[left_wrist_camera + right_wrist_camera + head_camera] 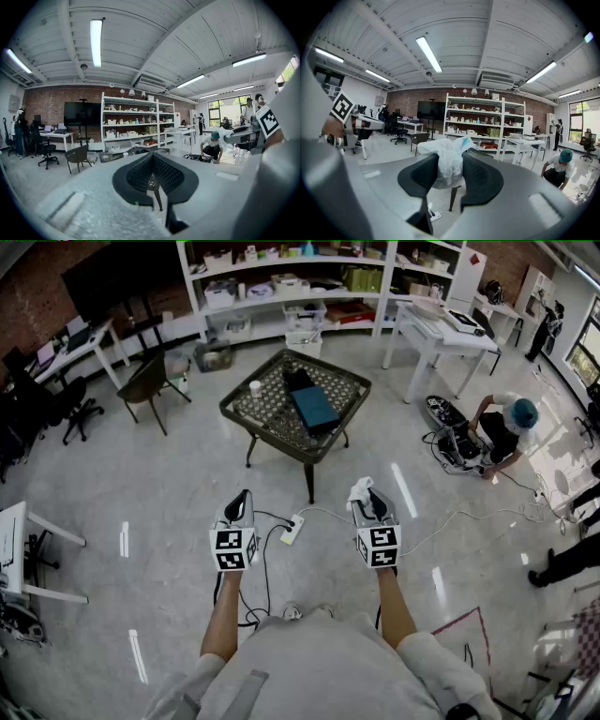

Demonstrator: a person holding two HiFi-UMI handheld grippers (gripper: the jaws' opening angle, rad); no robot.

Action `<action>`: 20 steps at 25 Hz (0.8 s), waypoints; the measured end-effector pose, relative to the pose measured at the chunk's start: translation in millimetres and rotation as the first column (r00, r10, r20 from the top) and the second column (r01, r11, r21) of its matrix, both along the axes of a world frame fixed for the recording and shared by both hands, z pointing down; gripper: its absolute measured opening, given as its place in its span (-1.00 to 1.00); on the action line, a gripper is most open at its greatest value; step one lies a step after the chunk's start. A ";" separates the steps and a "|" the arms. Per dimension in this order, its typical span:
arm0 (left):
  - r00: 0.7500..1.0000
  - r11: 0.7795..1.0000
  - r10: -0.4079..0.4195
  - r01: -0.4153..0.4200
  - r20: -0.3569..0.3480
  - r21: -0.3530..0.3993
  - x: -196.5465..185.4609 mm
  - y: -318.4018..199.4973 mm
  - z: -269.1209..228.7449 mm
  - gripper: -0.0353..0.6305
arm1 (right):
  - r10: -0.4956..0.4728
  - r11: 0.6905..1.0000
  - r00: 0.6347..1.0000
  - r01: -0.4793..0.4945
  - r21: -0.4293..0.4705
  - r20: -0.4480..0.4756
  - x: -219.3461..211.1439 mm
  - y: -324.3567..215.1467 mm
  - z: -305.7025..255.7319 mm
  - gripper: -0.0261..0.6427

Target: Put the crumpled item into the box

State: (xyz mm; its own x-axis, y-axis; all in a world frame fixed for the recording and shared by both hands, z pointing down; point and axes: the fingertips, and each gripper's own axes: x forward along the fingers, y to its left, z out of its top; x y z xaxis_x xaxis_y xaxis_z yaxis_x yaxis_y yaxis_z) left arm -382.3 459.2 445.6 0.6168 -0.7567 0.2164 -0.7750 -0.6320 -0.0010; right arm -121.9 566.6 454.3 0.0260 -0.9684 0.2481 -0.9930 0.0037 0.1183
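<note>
A crumpled white item with a bit of blue [449,165] is pinched between the pads of my right gripper [450,174]. In the head view it shows as a white wad [359,490] at the tip of the right gripper [372,497]. My left gripper [241,497] hangs level with it to the left; its jaws [152,159] meet at the tip with nothing between them. A dark blue box [314,409] lies on the black mesh table [258,413], well ahead of both grippers. Beside the box lie a black flat thing [298,381] and a white cup [255,388].
A white power strip [292,529] with cables lies on the floor between me and the table. A person [506,427] crouches over gear at the right. A chair [150,381], white desks [436,329] and shelving [291,287] stand behind.
</note>
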 end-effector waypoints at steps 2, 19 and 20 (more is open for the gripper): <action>1.000 1.000 0.003 -0.003 0.001 0.001 5.1 -1.7 -3.2 -0.88 | -0.003 1.000 1.000 0.003 -0.001 -0.001 2.9 -2.4 -3.0 -0.50; 1.000 1.000 0.015 -0.015 0.022 -0.002 54.2 16.9 -3.0 -0.88 | -0.036 0.999 0.999 0.035 0.025 0.021 31.8 9.2 -3.6 -0.46; 1.000 1.000 0.015 -0.015 0.023 -0.002 58.7 17.8 -2.9 -0.88 | -0.039 0.999 0.999 0.039 0.027 0.019 34.8 9.6 -4.3 -0.46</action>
State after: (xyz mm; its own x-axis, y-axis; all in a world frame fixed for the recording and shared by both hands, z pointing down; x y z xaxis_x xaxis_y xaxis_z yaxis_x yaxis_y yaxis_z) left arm -323.7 477.0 442.7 0.6232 -0.7468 0.2323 -0.7649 -0.6439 -0.0180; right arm -87.1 576.2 450.0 -0.0164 -0.9749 0.2222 -0.9942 0.0394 0.0998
